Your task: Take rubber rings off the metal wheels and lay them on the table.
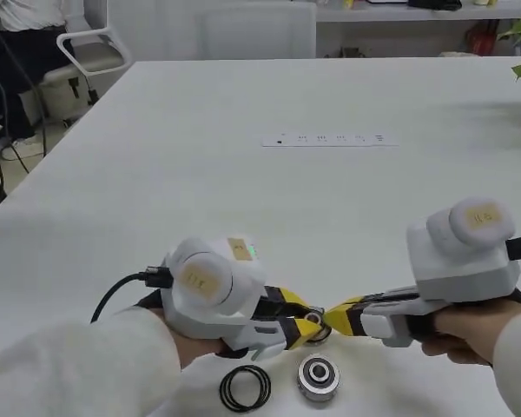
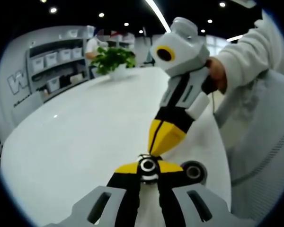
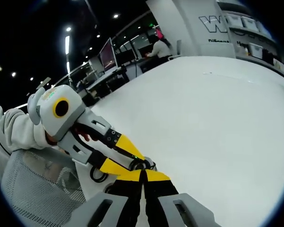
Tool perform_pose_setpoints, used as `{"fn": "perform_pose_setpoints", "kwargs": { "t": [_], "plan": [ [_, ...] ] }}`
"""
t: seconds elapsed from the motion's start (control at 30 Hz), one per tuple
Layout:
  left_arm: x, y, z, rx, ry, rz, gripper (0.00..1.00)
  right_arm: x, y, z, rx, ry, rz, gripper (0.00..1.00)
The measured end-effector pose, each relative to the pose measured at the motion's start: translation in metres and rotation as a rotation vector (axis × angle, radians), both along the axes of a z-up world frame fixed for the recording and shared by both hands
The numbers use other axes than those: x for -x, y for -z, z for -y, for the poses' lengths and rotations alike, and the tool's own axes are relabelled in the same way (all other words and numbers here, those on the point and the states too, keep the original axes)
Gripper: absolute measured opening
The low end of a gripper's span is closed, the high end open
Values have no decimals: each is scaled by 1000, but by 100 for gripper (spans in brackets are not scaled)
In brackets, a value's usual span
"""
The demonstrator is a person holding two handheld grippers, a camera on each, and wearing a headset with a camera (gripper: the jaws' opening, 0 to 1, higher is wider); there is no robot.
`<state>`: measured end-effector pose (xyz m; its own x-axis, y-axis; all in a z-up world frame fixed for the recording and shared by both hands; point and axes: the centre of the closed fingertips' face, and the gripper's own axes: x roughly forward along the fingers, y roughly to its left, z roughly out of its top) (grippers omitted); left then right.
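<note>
Pinching a small metal wheel (image 2: 148, 166) in the left tool (image 1: 302, 327), with the yellow tips closing on it from either side, low at the near end of the white bench (image 1: 243, 191); not telling whether the wheel is touching the surface. Holding the right tool (image 1: 337, 319) opposite, tip to tip with the left, its jaws pressed nearly together and touching the rim of the same wheel; not telling from any view whether a ring is caught between them. Gripping each tool by its handle, with the right hand (image 1: 469, 330) wrapping around from below and pale sleeves reaching in from both lower corners of the head view. Lying flat on the bench just nearer than the two tools, a few black rubber rings (image 1: 245, 387) overlapping one another. Sitting just to the right of those, close but apart from them, a second metal wheel (image 1: 318, 379) resting on its side with its hub facing up. Lying well beyond, near the middle of the bench, a flat white strip (image 1: 330, 139) with dark marks. Standing past the far right corner, a leafy green plant (image 2: 111, 59), and off the far left corner, an office chair (image 1: 91, 52).
</note>
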<state>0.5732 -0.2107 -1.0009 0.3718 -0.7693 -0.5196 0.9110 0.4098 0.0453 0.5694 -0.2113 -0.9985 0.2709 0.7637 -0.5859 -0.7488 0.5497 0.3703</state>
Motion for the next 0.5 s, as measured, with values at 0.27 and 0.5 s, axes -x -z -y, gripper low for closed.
{"fn": "perform_pose_setpoints", "kwargs": {
  "t": [0.27,0.5],
  "plan": [
    [0,0,0,5,-2,-2,14,1,-1,-2,2,-18,19,0],
    [0,0,0,6,-3,-3,14,2,-2,-3,-5,-33,26,0]
  ]
}}
